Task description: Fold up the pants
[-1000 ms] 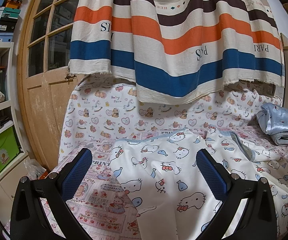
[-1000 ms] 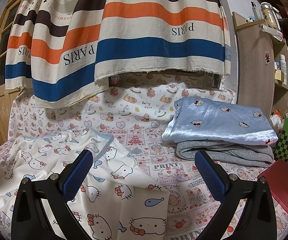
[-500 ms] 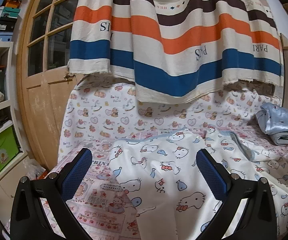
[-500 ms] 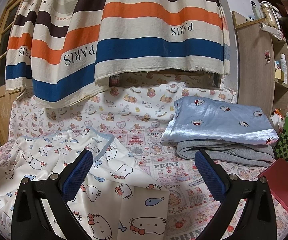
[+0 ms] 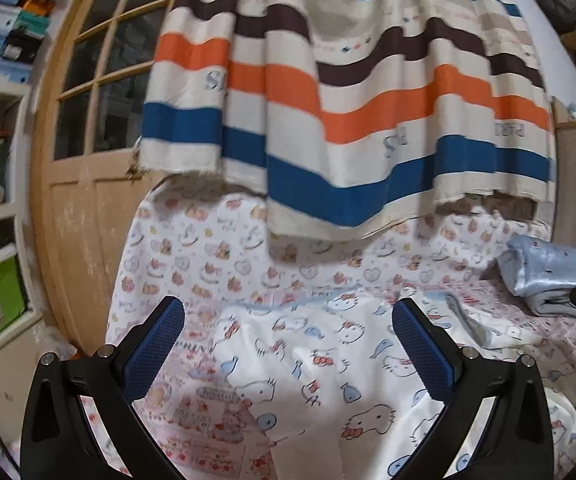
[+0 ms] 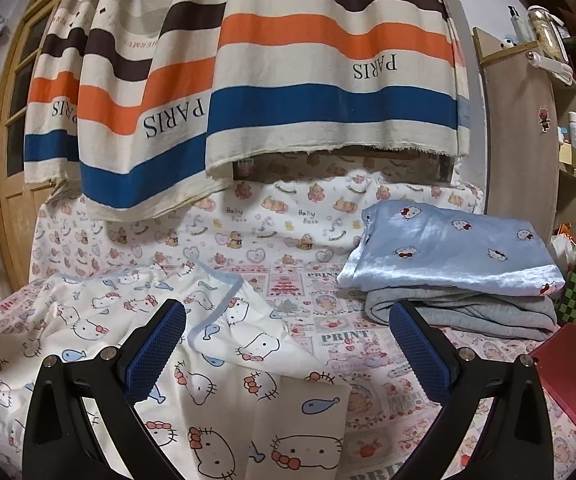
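I am hovering my left gripper (image 5: 288,344) and right gripper (image 6: 288,344), fingers spread and holding nothing, over the white cat-print pants (image 6: 135,332) lying rumpled and unfolded on the bed cover (image 6: 368,360), so the folding looks barely started.

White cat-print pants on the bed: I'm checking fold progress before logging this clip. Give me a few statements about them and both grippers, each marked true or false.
1. Both the left gripper and the right gripper are open. True.
2. The right gripper grips the white pants. False: it holds nothing.
3. The blue folded garment lies on a grey garment. True.
4. The white pants sit on that stack. False: they lie apart on the printed sheet.
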`<state>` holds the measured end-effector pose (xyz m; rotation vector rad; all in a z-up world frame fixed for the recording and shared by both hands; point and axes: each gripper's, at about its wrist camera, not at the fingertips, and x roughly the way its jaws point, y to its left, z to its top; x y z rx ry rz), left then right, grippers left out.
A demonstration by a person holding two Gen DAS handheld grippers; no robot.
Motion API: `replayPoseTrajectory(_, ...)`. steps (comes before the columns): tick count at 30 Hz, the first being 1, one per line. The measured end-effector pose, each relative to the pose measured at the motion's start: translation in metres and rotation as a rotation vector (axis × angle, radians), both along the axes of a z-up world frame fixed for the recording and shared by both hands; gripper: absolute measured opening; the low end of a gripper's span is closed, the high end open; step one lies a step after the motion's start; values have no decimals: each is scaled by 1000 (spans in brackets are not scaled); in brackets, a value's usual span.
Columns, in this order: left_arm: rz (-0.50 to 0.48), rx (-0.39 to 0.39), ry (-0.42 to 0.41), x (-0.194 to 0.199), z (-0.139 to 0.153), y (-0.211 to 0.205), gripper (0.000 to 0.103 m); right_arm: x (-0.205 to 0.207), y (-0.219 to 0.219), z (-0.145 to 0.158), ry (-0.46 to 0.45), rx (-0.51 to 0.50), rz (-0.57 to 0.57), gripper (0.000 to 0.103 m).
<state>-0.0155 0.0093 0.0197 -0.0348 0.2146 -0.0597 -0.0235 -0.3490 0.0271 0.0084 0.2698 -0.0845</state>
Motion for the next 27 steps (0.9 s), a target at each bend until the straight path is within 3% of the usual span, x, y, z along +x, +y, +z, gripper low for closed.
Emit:
replayPoseTrajectory(4, -32, -1, -43, -8, 23, -1, 103, -13, -2, 17, -73, -28, -61, 102)
replayPoseTrajectory(6, -36, 2, -58, -13, 32, -3, 103, -15, -1, 28, -87, -52, -40, 102)
replayPoseTrajectory(12, -61, 34, -39, -15, 41, -14, 103, 5, 2, 44, 71, -64, 95, 102)
replayPoseTrajectory(16, -61, 57, -3, -14, 35, -20, 103, 25, 17, 34, 165, -148, 154, 102)
replayPoseTrajectory(18, -59, 66, -5, -17, 33, -22, 103, 33, 28, 22, 206, -208, 199, 84)
replayPoseTrajectory(21, -55, 83, -10, -20, 32, -24, 103, 49, 48, -1, 293, -276, 270, 64)
replayPoseTrajectory(24, -54, 106, 5, -20, 30, -26, 103, 67, 61, -22, 378, -321, 329, 52)
replayPoseTrajectory(27, -54, 124, 25, -17, 26, -26, 103, 84, 66, -37, 440, -341, 355, 47)
